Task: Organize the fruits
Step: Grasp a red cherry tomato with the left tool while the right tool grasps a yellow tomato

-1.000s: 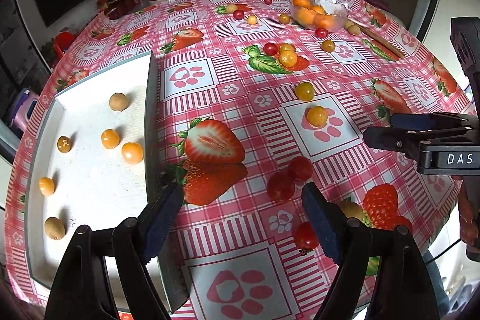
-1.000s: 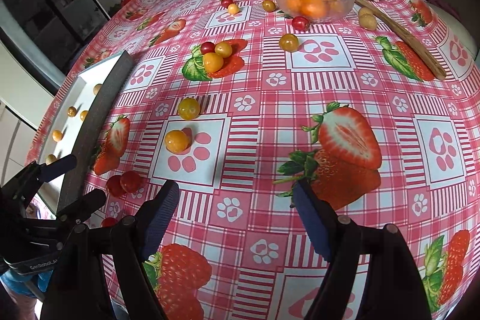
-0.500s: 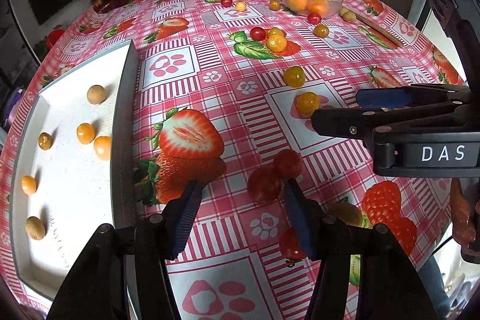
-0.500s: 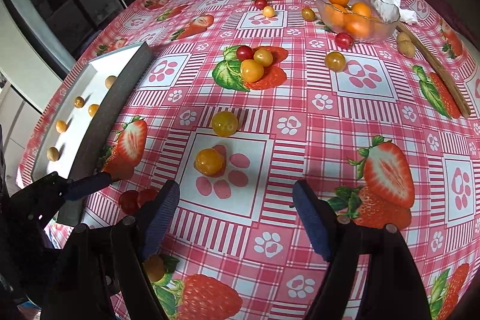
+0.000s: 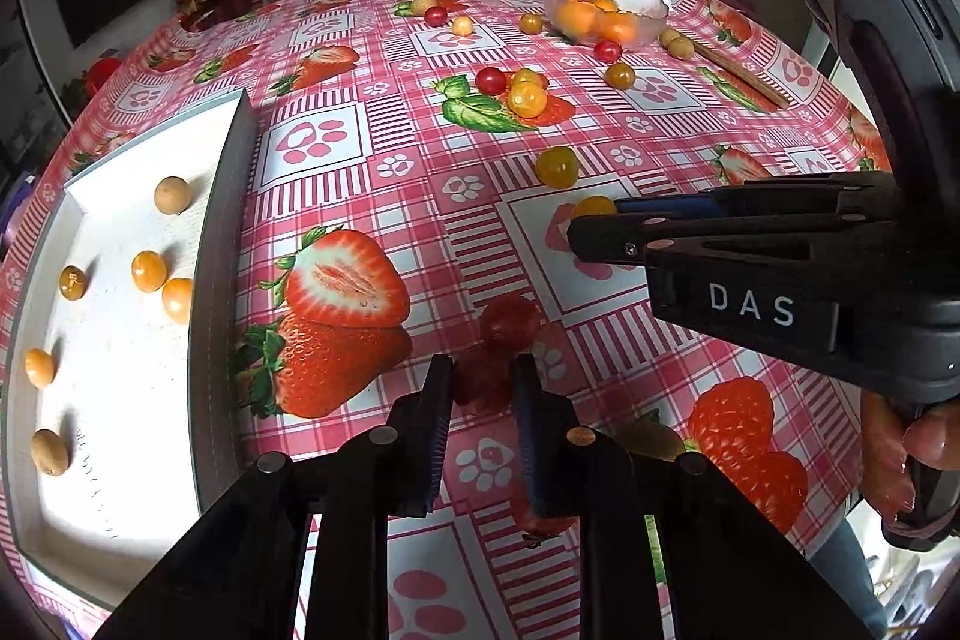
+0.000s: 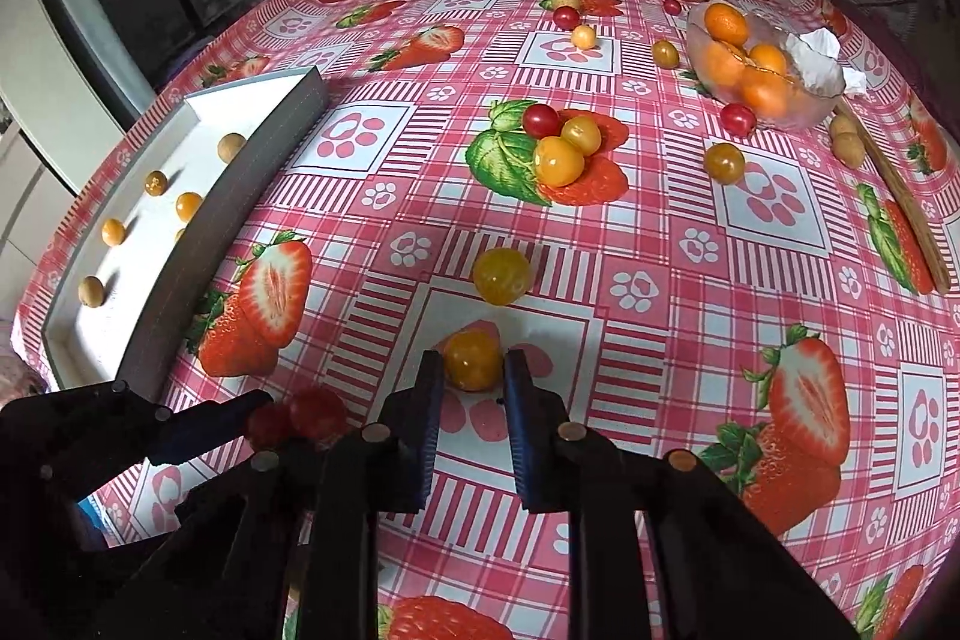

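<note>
Left gripper [image 5: 480, 394]: jaws narrow, clamped on blurred round red cherry tomato [image 5: 480, 385]; no long axis, beside white rectangular tray [image 5: 222, 244]. Right gripper [image 6: 473, 379]: jaws narrow, gripping round orange tomato [image 6: 473, 359] on pink checked tablecloth [image 6: 660, 232].

The left gripper [image 5: 480, 388] has its jaws drawn close together, fingers level and pointing forward. The right gripper [image 6: 473, 370] likewise shows narrowed jaws.
</note>
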Demonstrator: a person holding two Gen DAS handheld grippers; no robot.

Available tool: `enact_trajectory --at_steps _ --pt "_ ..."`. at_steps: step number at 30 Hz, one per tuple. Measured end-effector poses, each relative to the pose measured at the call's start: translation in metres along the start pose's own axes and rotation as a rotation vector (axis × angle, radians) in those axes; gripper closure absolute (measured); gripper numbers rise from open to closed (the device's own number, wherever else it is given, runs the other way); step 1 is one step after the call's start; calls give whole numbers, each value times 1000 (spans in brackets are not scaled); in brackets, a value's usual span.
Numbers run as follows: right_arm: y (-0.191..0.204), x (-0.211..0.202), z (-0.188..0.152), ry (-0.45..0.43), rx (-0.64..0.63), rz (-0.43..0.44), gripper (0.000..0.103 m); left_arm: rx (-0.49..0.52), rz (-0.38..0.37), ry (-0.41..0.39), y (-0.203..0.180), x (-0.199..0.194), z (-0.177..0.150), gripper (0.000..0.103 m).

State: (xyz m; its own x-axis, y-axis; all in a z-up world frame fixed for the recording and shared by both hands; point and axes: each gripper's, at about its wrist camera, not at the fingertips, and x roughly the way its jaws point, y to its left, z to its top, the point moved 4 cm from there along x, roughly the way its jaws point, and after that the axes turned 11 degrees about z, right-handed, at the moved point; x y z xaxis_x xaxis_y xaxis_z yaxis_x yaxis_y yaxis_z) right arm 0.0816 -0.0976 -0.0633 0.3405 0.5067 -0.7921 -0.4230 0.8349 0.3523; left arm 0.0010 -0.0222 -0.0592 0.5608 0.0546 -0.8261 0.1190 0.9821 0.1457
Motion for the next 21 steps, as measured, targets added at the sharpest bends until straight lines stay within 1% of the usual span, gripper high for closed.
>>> enact_trajectory --at_steps 3,9,14,21 --pt "-7 -6 -5 -6 50 40 81 -39 -34 2 3 -3 -1 81" --pt "-17 -22 -16 -19 91 71 81 -69 -50 -21 6 -14 -1 81" --pt "-24 -30 -20 -22 122 88 81 -87 -52 -35 14 -23 -1 81" --pt "-19 -35 -20 -27 113 91 81 -131 -28 -65 35 -37 -4 81"
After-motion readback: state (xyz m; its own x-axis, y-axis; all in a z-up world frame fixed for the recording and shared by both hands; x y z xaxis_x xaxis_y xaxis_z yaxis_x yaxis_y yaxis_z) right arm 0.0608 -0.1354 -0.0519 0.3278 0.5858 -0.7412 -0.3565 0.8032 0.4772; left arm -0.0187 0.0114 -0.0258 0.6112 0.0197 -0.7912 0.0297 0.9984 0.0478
